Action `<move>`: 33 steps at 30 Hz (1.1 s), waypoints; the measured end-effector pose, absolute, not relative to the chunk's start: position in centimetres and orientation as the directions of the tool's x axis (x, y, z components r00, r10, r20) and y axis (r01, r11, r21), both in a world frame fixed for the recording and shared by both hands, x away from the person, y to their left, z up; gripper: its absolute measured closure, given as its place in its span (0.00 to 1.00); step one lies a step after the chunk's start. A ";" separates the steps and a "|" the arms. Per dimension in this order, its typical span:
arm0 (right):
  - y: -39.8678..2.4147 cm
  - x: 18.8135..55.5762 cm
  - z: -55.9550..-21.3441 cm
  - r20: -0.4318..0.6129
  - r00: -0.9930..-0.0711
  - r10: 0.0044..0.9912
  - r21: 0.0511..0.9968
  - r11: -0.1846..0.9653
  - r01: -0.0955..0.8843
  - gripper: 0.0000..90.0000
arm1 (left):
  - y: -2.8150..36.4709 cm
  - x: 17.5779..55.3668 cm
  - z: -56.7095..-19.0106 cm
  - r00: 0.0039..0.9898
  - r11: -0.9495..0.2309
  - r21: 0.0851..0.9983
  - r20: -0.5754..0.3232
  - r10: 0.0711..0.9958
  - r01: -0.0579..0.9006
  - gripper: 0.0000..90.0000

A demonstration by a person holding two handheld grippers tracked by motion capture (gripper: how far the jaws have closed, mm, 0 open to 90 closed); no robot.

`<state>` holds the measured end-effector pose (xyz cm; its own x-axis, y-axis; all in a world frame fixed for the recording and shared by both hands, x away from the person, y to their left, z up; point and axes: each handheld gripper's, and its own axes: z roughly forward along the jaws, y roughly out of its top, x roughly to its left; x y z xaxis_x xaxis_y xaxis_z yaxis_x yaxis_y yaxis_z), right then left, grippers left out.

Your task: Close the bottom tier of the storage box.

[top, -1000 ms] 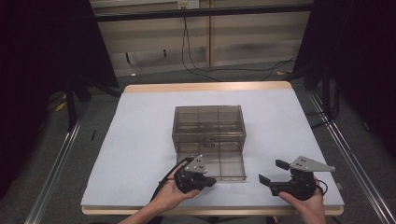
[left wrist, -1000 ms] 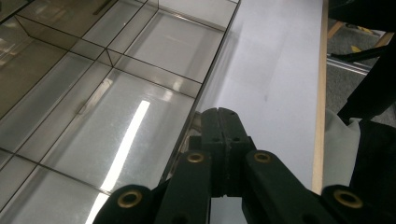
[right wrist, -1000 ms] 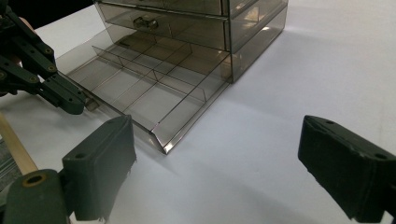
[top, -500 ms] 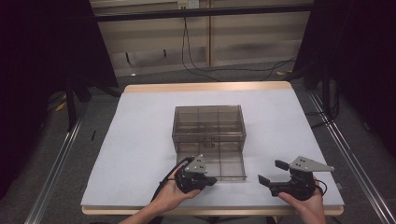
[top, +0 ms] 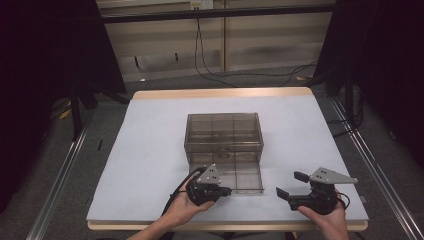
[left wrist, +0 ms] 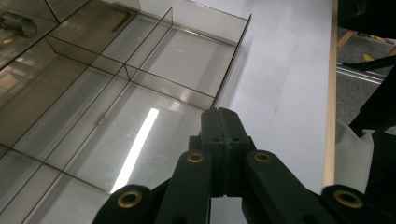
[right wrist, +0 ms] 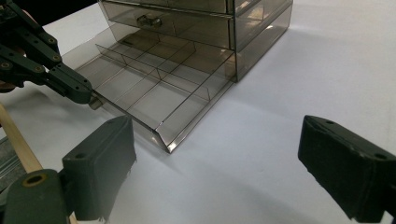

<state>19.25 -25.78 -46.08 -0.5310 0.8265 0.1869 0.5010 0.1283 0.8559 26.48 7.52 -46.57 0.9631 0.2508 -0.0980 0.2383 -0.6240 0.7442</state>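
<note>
Gripping drawer front edge (left claw)

Drawer cabinet sits mid-table, w/ its bottom drawer pulled out toward the person. Left gripper is at the drawer's front edge, near its left corner; right gripper rests on the table well to the right of the drawer, apart from it.

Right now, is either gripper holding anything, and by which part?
The left gripper is shut on the handle at the front wall of the pulled-out drawer. The right gripper is open, holding nothing.
</note>
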 end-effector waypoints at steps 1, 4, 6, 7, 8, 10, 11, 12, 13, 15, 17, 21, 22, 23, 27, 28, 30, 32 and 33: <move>-25.8 19.3 -46.1 0.187 -0.532 0.826 0.857 0.128 0.500 0.12 | 7.5 26.5 -46.6 0.963 -0.613 0.753 -0.100 0.249 0.237 1.00; -25.8 19.3 -46.1 0.188 -0.531 0.826 0.856 0.128 0.502 0.12 | 7.5 26.5 -46.5 0.966 -0.623 0.749 -0.086 0.245 0.225 1.00; -25.8 19.3 -46.1 0.187 -0.534 0.825 0.856 0.130 0.500 0.12 | 7.4 26.5 -46.5 0.966 -0.619 0.753 -0.085 0.244 0.223 1.00; -25.8 19.3 -46.1 0.186 -0.535 0.824 0.856 0.131 0.500 0.12 | 7.4 26.4 -46.6 0.964 -0.610 0.758 -0.092 0.250 0.230 1.00; -25.8 19.3 -46.1 0.187 -0.534 0.824 0.856 0.130 0.500 0.12 | 7.4 26.5 -46.5 0.965 -0.619 0.752 -0.085 0.248 0.225 1.00; -25.8 19.3 -46.1 0.187 -0.534 0.825 0.857 0.129 0.500 0.12 | 7.4 26.5 -46.6 0.965 -0.615 0.755 -0.090 0.248 0.228 1.00; -25.8 19.2 -46.1 0.189 -0.533 0.825 0.856 0.128 0.501 0.12 | 7.4 26.5 -46.5 0.966 -0.619 0.753 -0.085 0.245 0.223 1.00; -25.8 19.2 -46.1 0.187 -0.532 0.826 0.857 0.128 0.500 0.12 | 7.3 26.4 -46.6 0.964 -0.606 0.762 -0.086 0.252 0.226 1.00; -25.8 19.3 -46.1 0.187 -0.533 0.825 0.857 0.129 0.499 0.12 | 7.3 26.3 -46.6 0.963 -0.610 0.760 -0.080 0.257 0.226 1.00; -25.8 19.2 -46.1 0.189 -0.535 0.824 0.856 0.128 0.500 0.12 | 7.4 26.5 -46.7 0.961 -0.608 0.757 -0.102 0.256 0.242 1.00; -25.8 19.2 -46.1 0.188 -0.534 0.824 0.858 0.127 0.498 0.12 | 7.6 26.7 -46.7 0.960 -0.611 0.749 -0.129 0.249 0.259 1.00; -25.8 19.2 -46.1 0.188 -0.533 0.825 0.857 0.127 0.499 0.12 | 7.7 26.7 -46.7 0.960 -0.618 0.743 -0.124 0.253 0.258 1.00; -25.8 19.2 -46.1 0.188 -0.534 0.825 0.857 0.127 0.499 0.12 | 7.7 26.7 -46.7 0.960 -0.616 0.746 -0.120 0.251 0.254 1.00; -25.8 19.2 -46.1 0.188 -0.534 0.825 0.857 0.127 0.499 0.12 | 7.6 26.7 -46.8 0.960 -0.603 0.757 -0.121 0.252 0.253 1.00; -25.7 19.2 -46.1 0.188 -0.537 0.823 0.857 0.129 0.498 0.12 | 7.5 26.7 -46.8 0.959 -0.609 0.752 -0.109 0.262 0.252 1.00; -25.7 19.2 -46.1 0.188 -0.537 0.822 0.857 0.129 0.498 0.12 | 7.4 26.7 -46.9 0.959 -0.597 0.761 -0.112 0.260 0.251 1.00; -25.7 19.2 -46.1 0.188 -0.537 0.822 0.858 0.129 0.498 0.12 | 7.4 26.7 -46.9 0.957 -0.599 0.760 -0.104 0.271 0.253 1.00; -25.7 19.2 -46.1 0.188 -0.537 0.823 0.858 0.129 0.498 0.12 | 7.5 26.9 -46.8 0.961 -0.612 0.754 -0.094 0.261 0.240 1.00; -25.8 19.2 -46.1 0.189 -0.535 0.823 0.857 0.128 0.499 0.12 | 7.5 26.9 -46.8 0.960 -0.611 0.754 -0.096 0.262 0.242 1.00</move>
<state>19.23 -25.76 -46.07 -0.5354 0.8231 0.1894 0.4995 0.1278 0.8569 26.93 7.46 -46.82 0.9602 0.2622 -0.0958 0.2420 -0.6111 0.7537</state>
